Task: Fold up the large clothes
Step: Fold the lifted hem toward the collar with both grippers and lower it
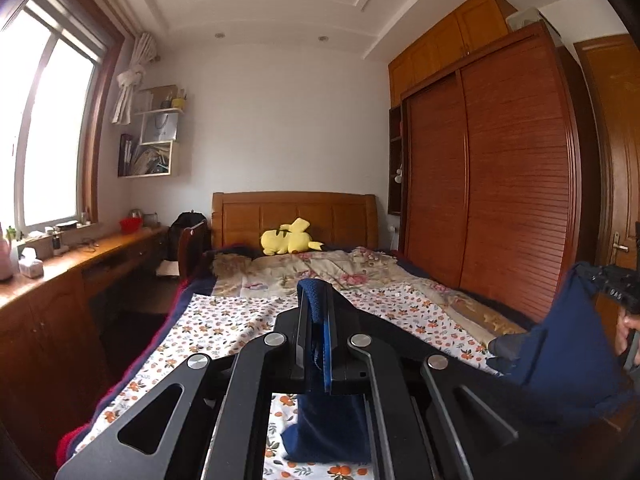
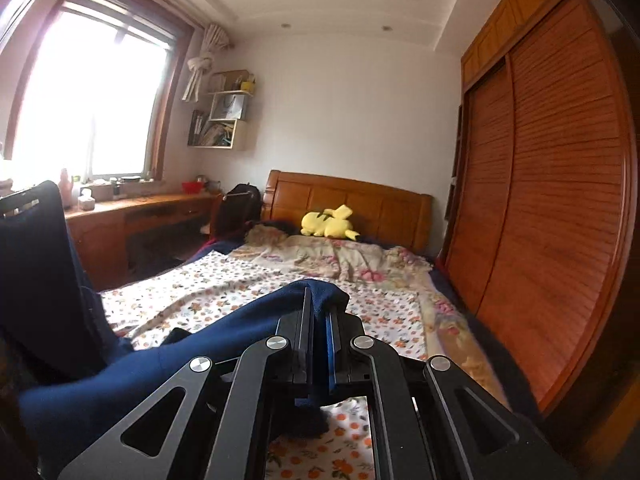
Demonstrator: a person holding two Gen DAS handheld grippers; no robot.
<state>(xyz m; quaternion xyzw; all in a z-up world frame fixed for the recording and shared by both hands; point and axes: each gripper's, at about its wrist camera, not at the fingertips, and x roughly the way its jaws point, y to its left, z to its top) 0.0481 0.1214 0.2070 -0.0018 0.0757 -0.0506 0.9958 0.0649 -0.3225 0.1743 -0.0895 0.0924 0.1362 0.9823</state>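
A dark navy blue garment [image 1: 560, 356] hangs stretched between my two grippers, held up above the bed. My left gripper [image 1: 318, 300] is shut on one edge of the garment, whose cloth sticks out between the fingers and hangs below [image 1: 324, 428]. My right gripper [image 2: 320, 300] is shut on another edge, and the navy cloth [image 2: 140, 372] runs from it down to the left. The right gripper shows at the right edge of the left wrist view [image 1: 616, 288], and the left gripper at the left edge of the right wrist view [image 2: 20, 200].
The bed [image 1: 224, 320] carries a white sheet with orange flowers, a floral quilt [image 1: 320, 268] and a yellow plush toy [image 1: 288, 238] by the wooden headboard. A wooden desk [image 1: 60, 268] with clutter stands left under the window. A slatted wardrobe [image 1: 488, 184] stands right.
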